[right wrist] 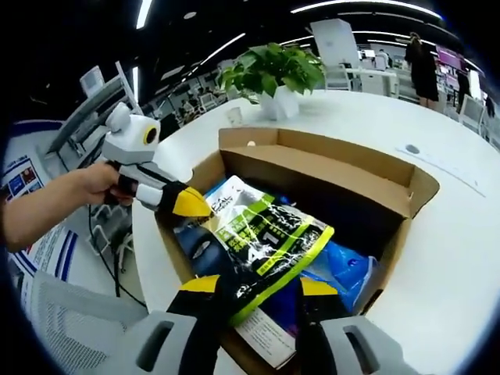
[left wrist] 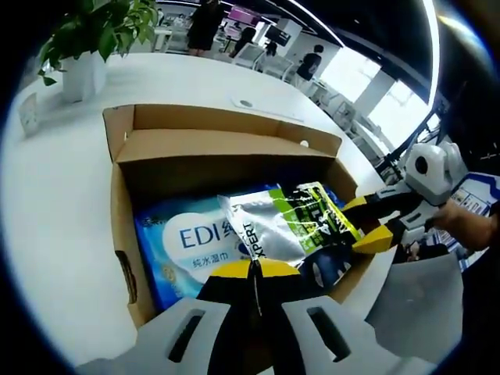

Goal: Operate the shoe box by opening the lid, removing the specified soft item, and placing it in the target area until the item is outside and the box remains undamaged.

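While the cardboard shoe box sits open on the white table with its lid folded back, the left gripper hangs at the box's near edge, its yellow-tipped jaws pressed together with nothing between them. In the right gripper view this gripper reaches in from the left, held by a person's hand, its yellow tip at the box's rim just beside the silver and green pouch.

The right gripper has its jaws spread on either side of that pouch's lower end, and the pouch lies between them, apparently clamped. In the left gripper view the right gripper comes in from the right, its yellow tips at the pouch.

The pouch is inside the box, lying on top of a blue wet-wipes pack. A potted plant stands on the table beyond the box.
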`<action>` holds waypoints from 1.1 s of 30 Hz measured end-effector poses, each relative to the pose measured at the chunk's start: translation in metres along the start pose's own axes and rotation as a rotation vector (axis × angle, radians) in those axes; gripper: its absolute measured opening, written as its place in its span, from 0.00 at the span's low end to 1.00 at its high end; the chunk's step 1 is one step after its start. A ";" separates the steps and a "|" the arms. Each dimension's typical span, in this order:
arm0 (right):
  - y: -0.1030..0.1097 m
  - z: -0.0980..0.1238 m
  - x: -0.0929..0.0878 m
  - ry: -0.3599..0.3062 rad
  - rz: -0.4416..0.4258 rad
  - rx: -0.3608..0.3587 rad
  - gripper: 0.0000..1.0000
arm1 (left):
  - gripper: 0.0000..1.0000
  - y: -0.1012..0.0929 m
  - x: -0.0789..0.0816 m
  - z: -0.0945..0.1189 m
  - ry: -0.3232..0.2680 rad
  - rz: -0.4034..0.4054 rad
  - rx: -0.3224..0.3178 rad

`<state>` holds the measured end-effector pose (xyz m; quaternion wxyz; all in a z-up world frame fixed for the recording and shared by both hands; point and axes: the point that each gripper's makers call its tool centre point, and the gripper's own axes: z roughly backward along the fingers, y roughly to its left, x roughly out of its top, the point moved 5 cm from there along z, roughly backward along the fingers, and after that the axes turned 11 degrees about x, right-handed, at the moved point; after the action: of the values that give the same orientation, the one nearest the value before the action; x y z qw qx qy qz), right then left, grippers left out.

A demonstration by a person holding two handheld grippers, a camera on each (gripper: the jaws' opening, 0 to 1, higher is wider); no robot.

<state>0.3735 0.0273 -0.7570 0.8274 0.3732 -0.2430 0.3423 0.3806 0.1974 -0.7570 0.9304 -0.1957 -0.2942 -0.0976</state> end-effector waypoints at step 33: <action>0.007 0.027 0.011 -0.123 -0.062 -0.014 0.01 | 0.00 -0.023 0.016 0.015 -0.056 -0.025 0.024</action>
<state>0.3715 0.0142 -0.7301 0.8237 0.3949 -0.2841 0.2913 0.3790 0.1815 -0.7297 0.9229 -0.1833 -0.3237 -0.0999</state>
